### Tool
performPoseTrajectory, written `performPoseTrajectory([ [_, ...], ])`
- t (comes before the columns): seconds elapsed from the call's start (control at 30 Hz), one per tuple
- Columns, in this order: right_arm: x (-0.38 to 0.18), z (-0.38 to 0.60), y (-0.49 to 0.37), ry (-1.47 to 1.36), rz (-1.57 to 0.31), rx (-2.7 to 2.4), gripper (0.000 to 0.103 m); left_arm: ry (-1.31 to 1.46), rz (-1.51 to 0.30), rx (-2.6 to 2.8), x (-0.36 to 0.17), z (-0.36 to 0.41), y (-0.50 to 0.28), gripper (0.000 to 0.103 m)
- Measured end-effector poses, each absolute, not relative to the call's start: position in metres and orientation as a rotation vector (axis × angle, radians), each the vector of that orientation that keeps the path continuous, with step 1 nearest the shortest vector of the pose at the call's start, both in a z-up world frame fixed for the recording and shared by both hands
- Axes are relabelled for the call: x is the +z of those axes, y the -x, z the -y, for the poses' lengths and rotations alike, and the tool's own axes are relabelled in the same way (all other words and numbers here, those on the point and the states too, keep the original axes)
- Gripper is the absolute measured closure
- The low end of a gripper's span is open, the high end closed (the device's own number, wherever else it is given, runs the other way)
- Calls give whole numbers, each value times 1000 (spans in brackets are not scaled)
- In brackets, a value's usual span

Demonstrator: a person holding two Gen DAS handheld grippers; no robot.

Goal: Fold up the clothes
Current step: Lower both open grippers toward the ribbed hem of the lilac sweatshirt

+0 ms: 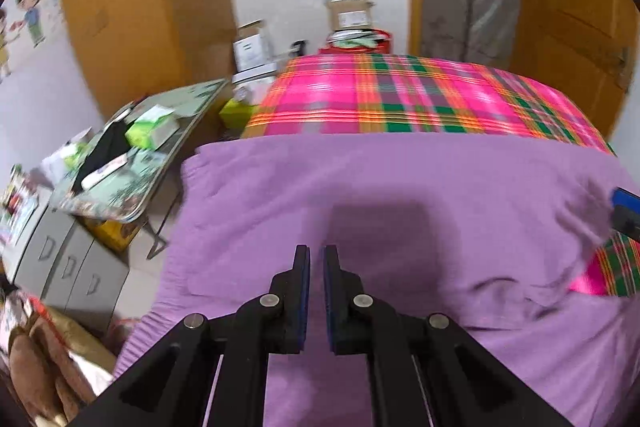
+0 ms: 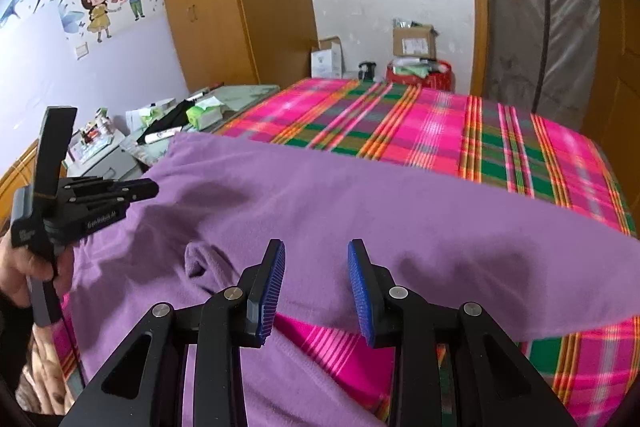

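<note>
Pink, green and orange plaid bedding (image 2: 420,131) covers a bed that fills the middle of both views, with wooden wardrobes (image 2: 224,7) and a pale wall with cartoon stickers (image 2: 112,3) in the upper left of the right wrist frame. Cardboard boxes (image 2: 414,41) stand past the far end of the bed, top centre. A cluttered folding table (image 1: 136,163) sits at the left of the left wrist frame, beside the bed.

A purple garment (image 1: 380,195) lies spread across the near part of the bed, filling the lower half of both frames. One edge near the lower centre of the right wrist view is turned back, showing plaid beneath.

The left gripper (image 1: 316,259) hangs over the purple cloth at bottom centre, its pads nearly together with only a thin gap and nothing between them. The right gripper (image 2: 316,263) has its jaws spread wide above the cloth edge, empty. A hand (image 2: 24,267) holds the left gripper at the left edge of that view.
</note>
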State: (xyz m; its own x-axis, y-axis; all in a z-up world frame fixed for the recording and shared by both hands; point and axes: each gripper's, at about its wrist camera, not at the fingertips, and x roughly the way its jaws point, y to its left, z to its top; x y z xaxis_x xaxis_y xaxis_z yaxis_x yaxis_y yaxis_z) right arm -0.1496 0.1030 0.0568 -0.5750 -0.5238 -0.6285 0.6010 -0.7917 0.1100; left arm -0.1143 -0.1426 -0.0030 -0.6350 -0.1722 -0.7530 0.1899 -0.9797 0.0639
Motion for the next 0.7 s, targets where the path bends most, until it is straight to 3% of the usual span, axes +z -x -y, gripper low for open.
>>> performPoseTrajectory([
  [0.33,32,-92,167,-979,-216,-2266,69,-1329,-108,-2584,-38,176,123,97],
  [0.7,14,-103,194,-1077,-219,-2265,69,-1256,-138,-2617,-12,193,120,96],
])
